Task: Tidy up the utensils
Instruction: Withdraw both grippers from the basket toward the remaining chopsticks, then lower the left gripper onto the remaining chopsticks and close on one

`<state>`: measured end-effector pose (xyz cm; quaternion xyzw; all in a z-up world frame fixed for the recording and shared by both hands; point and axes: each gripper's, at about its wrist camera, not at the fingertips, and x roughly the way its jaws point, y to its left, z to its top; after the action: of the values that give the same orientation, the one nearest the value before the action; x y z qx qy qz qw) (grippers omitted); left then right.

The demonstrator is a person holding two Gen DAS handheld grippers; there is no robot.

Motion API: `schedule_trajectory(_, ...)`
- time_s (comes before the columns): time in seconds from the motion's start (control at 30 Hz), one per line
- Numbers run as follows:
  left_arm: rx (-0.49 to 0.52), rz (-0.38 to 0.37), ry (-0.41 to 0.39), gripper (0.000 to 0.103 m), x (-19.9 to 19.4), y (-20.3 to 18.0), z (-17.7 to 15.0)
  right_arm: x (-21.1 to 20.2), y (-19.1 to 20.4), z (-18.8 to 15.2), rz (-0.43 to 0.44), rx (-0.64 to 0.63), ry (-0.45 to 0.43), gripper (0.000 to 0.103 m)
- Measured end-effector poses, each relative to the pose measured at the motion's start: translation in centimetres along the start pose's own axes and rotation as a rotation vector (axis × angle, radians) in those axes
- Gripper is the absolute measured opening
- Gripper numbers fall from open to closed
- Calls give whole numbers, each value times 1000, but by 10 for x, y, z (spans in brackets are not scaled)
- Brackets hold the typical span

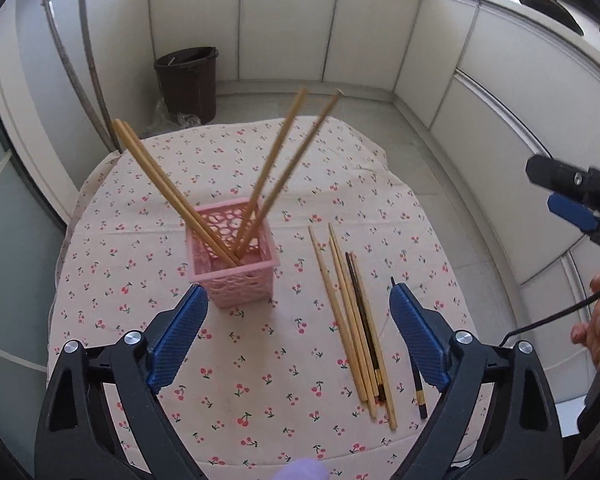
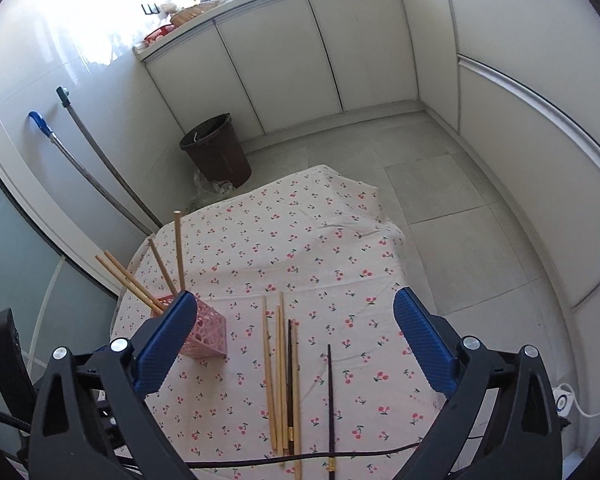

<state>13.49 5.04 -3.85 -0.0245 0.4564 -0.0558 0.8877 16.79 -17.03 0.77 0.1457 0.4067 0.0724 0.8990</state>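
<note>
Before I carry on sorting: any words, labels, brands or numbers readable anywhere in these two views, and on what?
None: no legible text in either view.
Pink basket: cut-out holes only, no label.
Tablecloth: cherry print, no words.
Dark chopstick: gold bands at its end, no readable marks.
Brown bin: plain.
Items on the countertop: too small and blurred to read.
</note>
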Motion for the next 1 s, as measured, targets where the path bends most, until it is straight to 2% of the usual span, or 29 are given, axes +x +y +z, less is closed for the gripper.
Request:
schedule_trajectory(0.13, 80, -5, 79, 92, 28, -31, -11, -4, -28, 6, 45, 100, 11, 96)
schedule_trajectory(0.3, 126, -31, 176, 93, 64, -62, -19, -8, -60, 13, 98, 219, 11, 96)
schedule_trajectory(0.4, 150, -23, 210, 93, 86, -80, -20, -7, -77, 16, 115, 279, 21, 96)
schedule_trajectory(0.53, 163, -63, 223, 89, 115, -99, -8, -4, -99, 17, 143, 361, 47, 96)
schedule_trajectory(0.6, 177, -70, 247, 74, 132, -104, 3, -4, -107, 18, 144, 380, 52, 96)
schedule_trajectory(0.73, 193, -53, 295, 57, 159, -107, 24, -7, -120, 22, 155, 417, 43, 96)
schedule_trajectory(0.87, 178, -8, 319, 34, 175, -101, 39, -5, -129, 23, 157, 438, 53, 96)
schedule_trajectory(1.0, 186, 45, 344, 22, 188, -98, 41, -1, -135, 22, 159, 456, 69, 96)
